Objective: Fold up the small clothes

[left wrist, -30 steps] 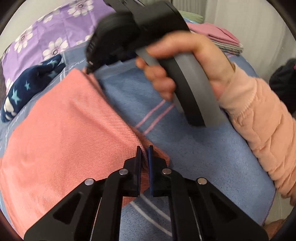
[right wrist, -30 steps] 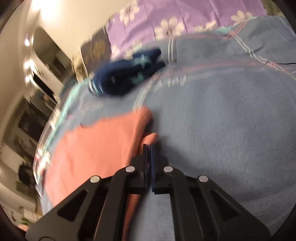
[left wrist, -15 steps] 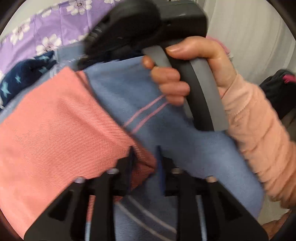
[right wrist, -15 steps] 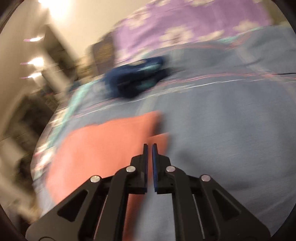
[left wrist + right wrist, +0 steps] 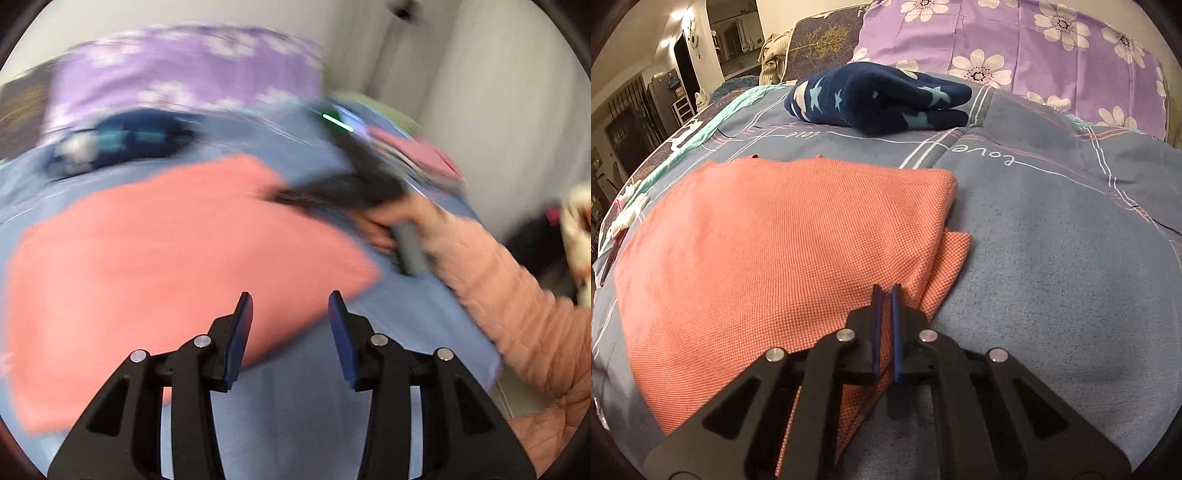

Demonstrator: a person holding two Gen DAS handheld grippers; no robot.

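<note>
though the left wrist view is blurred, we see the salmon cloth [image 5: 783,251] lying folded over once on the blue bedspread [image 5: 1052,258], so one fold looks done and more folding is left, we judge. our left gripper [image 5: 291,306] is opening with nothing between its jaws. our right gripper [image 5: 885,295] is pinched narrow on the cloth's near edge.

The left gripper [image 5: 291,306] tilts downward, its jaws opening with nothing between the blue pads [image 5: 239,332]. The right gripper [image 5: 885,295], gripped by the right hand [image 5: 391,229] in a quilted sleeve [image 5: 517,306], points down with its jaws closed together.
</note>
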